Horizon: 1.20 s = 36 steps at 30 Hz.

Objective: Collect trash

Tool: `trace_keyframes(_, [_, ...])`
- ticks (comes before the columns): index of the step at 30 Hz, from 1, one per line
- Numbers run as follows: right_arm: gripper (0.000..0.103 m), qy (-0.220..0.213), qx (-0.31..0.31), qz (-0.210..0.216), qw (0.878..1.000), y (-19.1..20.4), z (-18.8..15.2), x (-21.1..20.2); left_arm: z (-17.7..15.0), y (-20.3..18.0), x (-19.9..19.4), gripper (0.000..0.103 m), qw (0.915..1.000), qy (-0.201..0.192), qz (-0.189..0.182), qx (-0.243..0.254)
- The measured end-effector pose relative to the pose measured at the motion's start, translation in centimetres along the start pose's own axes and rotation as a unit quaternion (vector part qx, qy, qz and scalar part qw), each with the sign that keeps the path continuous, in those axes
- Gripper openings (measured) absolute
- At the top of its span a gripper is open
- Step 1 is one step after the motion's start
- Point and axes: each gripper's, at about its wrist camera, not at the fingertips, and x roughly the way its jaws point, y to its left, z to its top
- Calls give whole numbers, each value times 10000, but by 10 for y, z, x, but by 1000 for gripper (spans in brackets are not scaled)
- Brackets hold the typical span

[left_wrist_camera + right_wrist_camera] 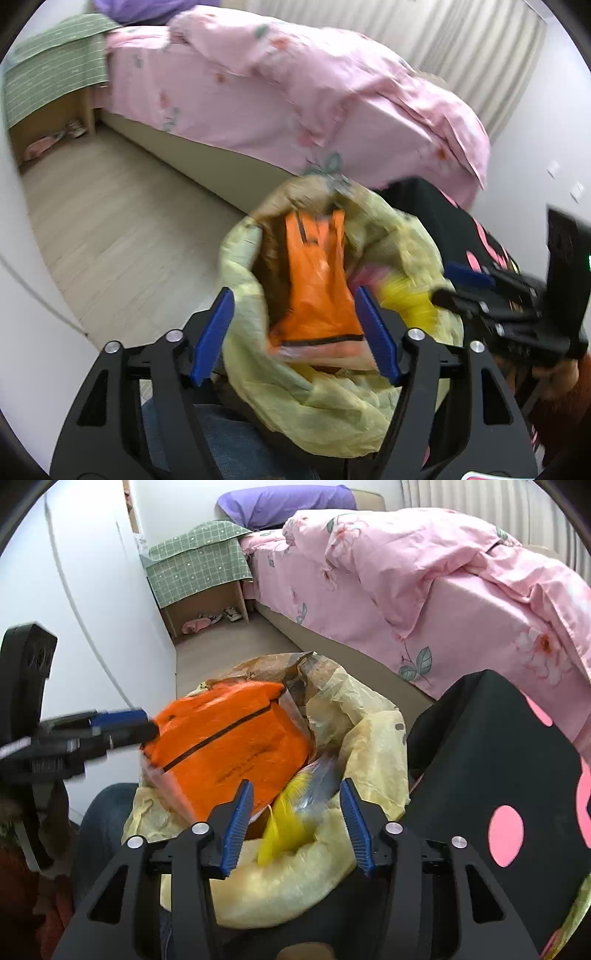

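Observation:
A pale yellow trash bag [332, 402] [373, 746] stands open below both grippers. Inside it lies an orange plastic package [317, 280] [229, 746], with a yellow wrapper [406, 302] [284, 823] beside it. My left gripper [295, 332] is open; the bag's near rim and the orange package sit between its blue pads, and no pad visibly presses on them. In the right wrist view the left gripper [122, 723] reaches the package's left edge. My right gripper [295, 827] is open over the yellow wrapper, and it shows blurred at the right in the left wrist view [469, 288].
A bed with a pink floral duvet [295, 92] [443, 590] runs behind the bag. A black object with pink dots [498, 794] [461, 229] stands right of the bag. A bedside cabinet under a green cloth [199, 565] is at the far left. A jeans-clad leg [103, 812] shows.

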Motion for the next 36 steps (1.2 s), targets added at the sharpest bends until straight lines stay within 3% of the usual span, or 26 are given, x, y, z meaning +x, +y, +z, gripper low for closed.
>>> trace_keyframes(4, [47,-221,-136,-354,9990,5,-9,-24,5,8,-19,73,9986,-436,121,-282])
trace_keyframes(9, [47,-463,184,-660,9966,-7,-34,-65,9,-8,-31,76,9971,-744,65,-146])
trace_keyframes(17, [48,-890,895,-1619,9787,-46,-104,-156,-6,-83,-22,77,9951,-542,-532,630])
trace_keyframes(21, [57,-1017,1136,-2000,9679,-64,-143,-199,-17,-130,-12,77,9906,-353,-860,1005])
trace_keyframes(25, [57,-1229,1673,-2278,9513,-89,-189,-246,-33,-190,-6,77,9793,-176,-1369,1484])
trace_keyframes(28, [57,-1270,1851,-2353,9457,-103,-218,-267,-44,-229,-2,77,9695,-20,-1689,1774])
trace_keyframes(32, [57,-1041,1967,-2539,9413,-116,-252,-279,-57,-273,5,77,9584,98,-1920,2107])
trace_keyframes(36, [57,-1010,2339,-2693,9288,-134,-285,-288,-70,-318,11,79,9395,206,-2333,2499])
